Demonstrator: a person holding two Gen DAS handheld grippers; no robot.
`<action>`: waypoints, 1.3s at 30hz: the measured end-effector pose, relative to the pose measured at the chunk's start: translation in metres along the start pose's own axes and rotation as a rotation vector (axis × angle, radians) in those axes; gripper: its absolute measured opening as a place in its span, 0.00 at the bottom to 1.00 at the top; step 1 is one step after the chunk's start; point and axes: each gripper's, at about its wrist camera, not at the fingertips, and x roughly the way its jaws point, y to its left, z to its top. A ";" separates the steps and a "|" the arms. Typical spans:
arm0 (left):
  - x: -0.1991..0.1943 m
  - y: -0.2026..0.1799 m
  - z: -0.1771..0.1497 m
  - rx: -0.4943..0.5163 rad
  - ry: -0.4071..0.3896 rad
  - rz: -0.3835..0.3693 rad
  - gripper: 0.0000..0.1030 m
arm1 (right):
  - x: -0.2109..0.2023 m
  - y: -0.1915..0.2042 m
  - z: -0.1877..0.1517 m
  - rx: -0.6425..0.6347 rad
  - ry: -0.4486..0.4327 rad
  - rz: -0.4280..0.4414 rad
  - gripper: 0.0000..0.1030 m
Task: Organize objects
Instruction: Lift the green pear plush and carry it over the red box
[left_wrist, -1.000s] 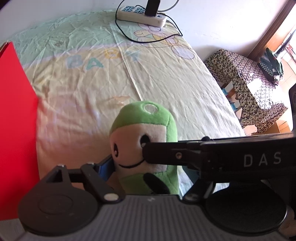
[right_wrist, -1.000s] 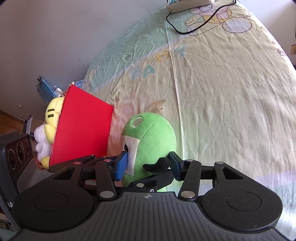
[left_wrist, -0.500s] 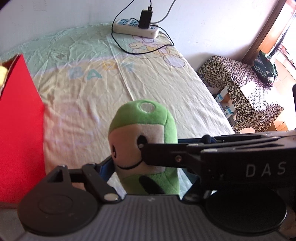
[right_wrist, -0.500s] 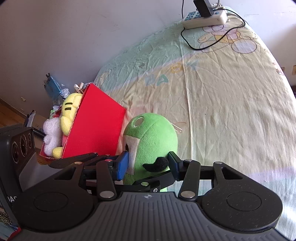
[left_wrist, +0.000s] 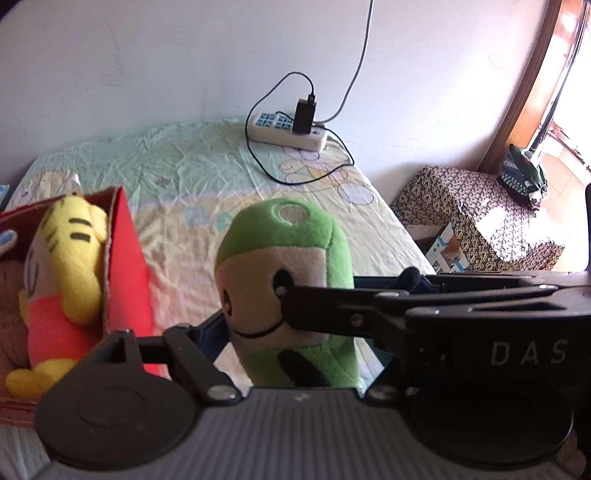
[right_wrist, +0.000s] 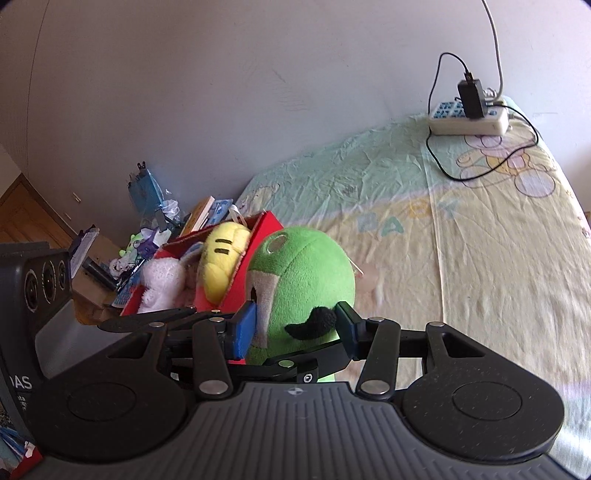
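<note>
A green plush toy (left_wrist: 280, 258) with a cream face hangs above the bed, held from two sides. My left gripper (left_wrist: 291, 354) is shut on its lower body. In the left wrist view one of the right gripper's fingers (left_wrist: 332, 310) crosses the toy's face from the right. In the right wrist view my right gripper (right_wrist: 295, 328) is shut on the green plush toy (right_wrist: 303, 269), a blue pad on each side. A red box (left_wrist: 125, 258) stands just left of it, with a yellow striped plush (left_wrist: 70, 251) inside. The right wrist view shows the red box (right_wrist: 240, 291) behind the toy.
A white power strip (left_wrist: 286, 131) with a black charger and cable lies at the bed's far end by the wall. A patterned covered stool (left_wrist: 480, 214) stands right of the bed. Books and clutter (right_wrist: 147, 229) lie on the floor beyond the box.
Both grippers have risen with the green plush toy off the sheet. The views have tilted up, so the inside of the red box and the yellow plush have come into sight.
</note>
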 end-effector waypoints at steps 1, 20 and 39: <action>-0.006 0.004 0.002 0.001 -0.012 -0.005 0.72 | 0.000 0.007 0.002 -0.008 -0.013 0.000 0.49; -0.103 0.136 0.002 0.003 -0.175 0.033 0.72 | 0.077 0.126 0.006 -0.042 -0.138 0.076 0.49; -0.070 0.216 -0.024 -0.019 -0.064 0.013 0.74 | 0.141 0.150 -0.013 0.035 -0.091 0.001 0.50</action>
